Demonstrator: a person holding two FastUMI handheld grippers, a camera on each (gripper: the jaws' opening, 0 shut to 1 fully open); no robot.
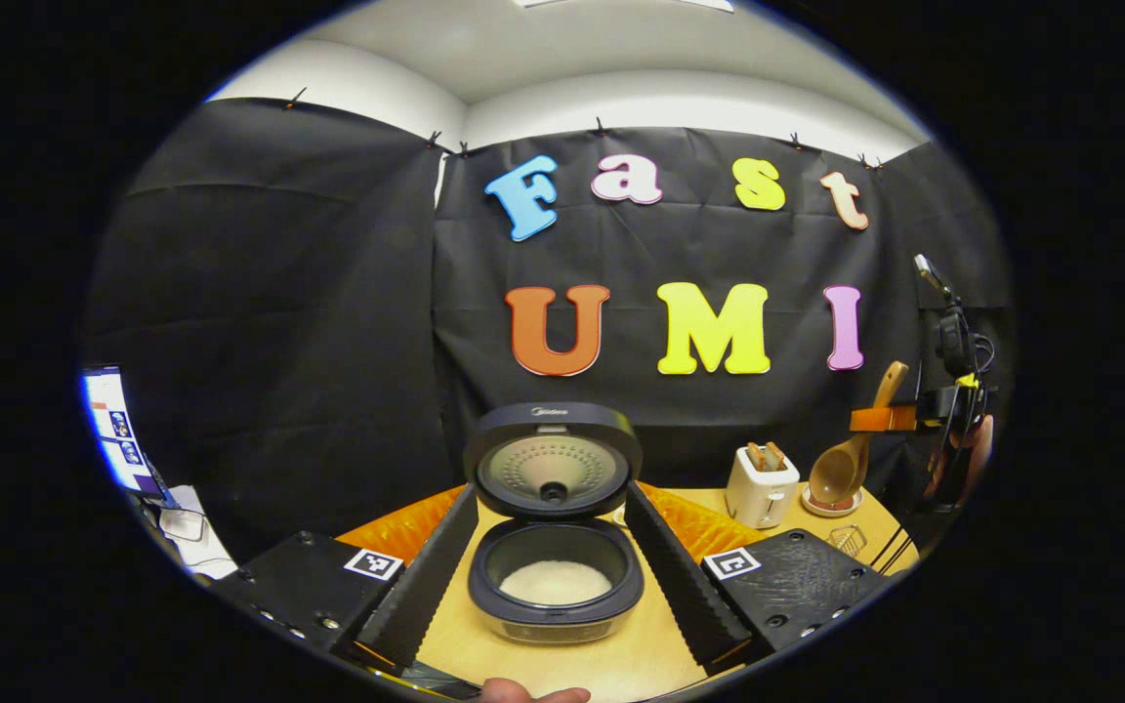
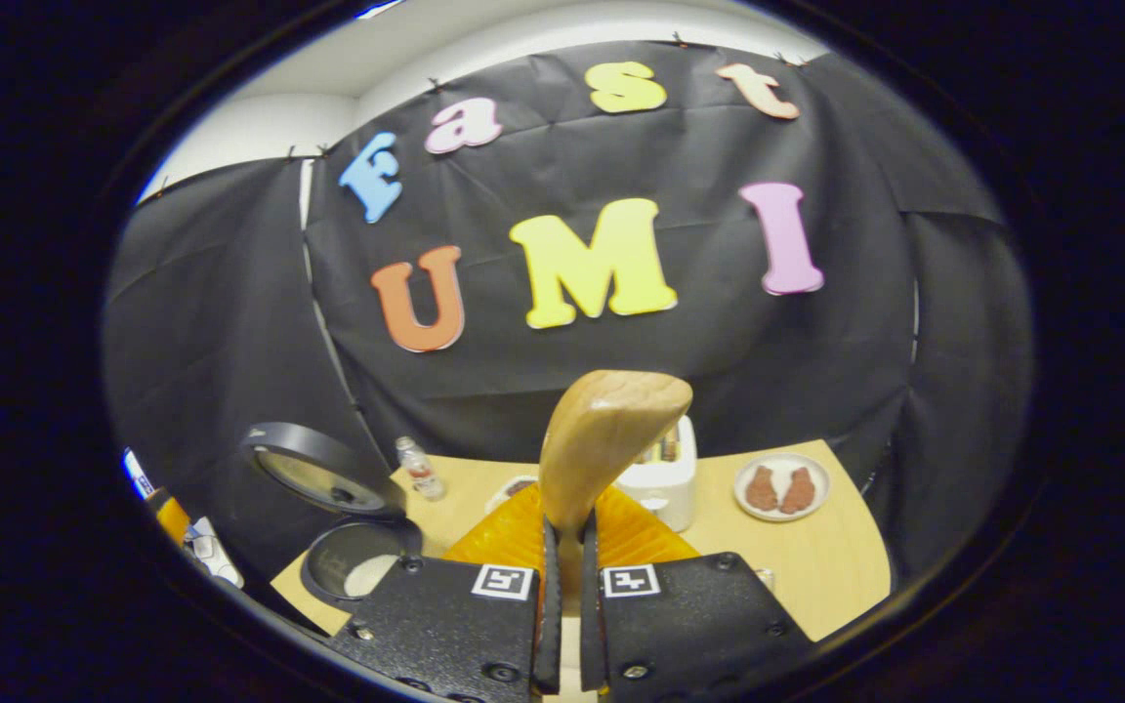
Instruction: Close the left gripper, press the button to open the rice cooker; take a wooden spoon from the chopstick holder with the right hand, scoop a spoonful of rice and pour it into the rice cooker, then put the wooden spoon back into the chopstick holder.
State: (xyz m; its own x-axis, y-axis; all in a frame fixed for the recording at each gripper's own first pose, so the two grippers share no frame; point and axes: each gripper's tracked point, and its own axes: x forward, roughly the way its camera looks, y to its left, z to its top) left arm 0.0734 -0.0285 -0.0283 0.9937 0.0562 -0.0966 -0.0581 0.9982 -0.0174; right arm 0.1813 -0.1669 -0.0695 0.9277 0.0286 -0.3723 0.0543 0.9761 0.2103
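Note:
The dark rice cooker (image 1: 555, 586) stands on the wooden table with its lid (image 1: 553, 459) swung up and white rice (image 1: 555, 583) in the pot. My left gripper (image 1: 553, 498) is open, its two fingers spread wide to either side of the cooker without touching it. Far to the right, my right gripper (image 1: 899, 418) holds the wooden spoon (image 1: 841, 469) bowl-down above a small plate. In the right gripper view my right gripper (image 2: 567, 522) is shut on the spoon (image 2: 606, 439), which rises between the fingers. The cooker (image 2: 353, 566) lies at lower left, lid up.
A white toaster (image 1: 761, 488) holding slices stands right of the cooker, with a small wire basket (image 1: 846, 537) near the table's right edge. A plate of brown pieces (image 2: 782, 485), a small bottle (image 2: 419, 467) and an orange ribbed thing (image 2: 514, 532) are on the table. A screen (image 1: 113, 425) glows far left.

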